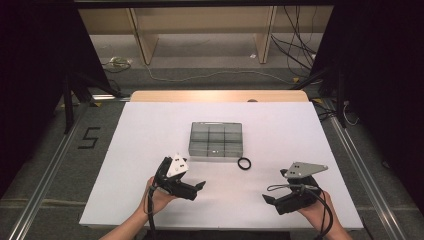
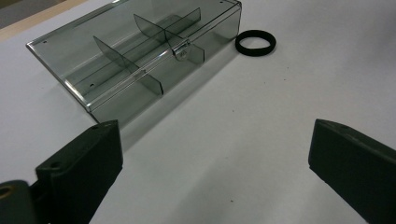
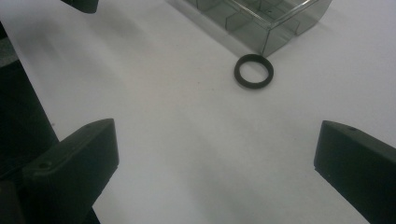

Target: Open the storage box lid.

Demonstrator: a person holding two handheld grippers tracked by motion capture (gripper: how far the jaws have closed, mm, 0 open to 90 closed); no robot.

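High view: a white bench (image 1: 150, 150) fills the middle of the frame, with grey floor, cables and pale wooden legs behind it at the top. A smoky clear divided box (image 1: 216, 139) sits at centre, its long side running left-right. A black ring (image 1: 244, 163) lies flat just beside its lower right corner. The left gripper (image 1: 200, 186) and right gripper (image 1: 268, 199) hover at the lower frame, jaws released.

Left gripper view: the box (image 2: 140, 51) lies upper left, lid shut, the ring (image 2: 255, 43) upper right.

Right gripper view: the ring (image 3: 253, 71), a plain round band, lies upper centre.
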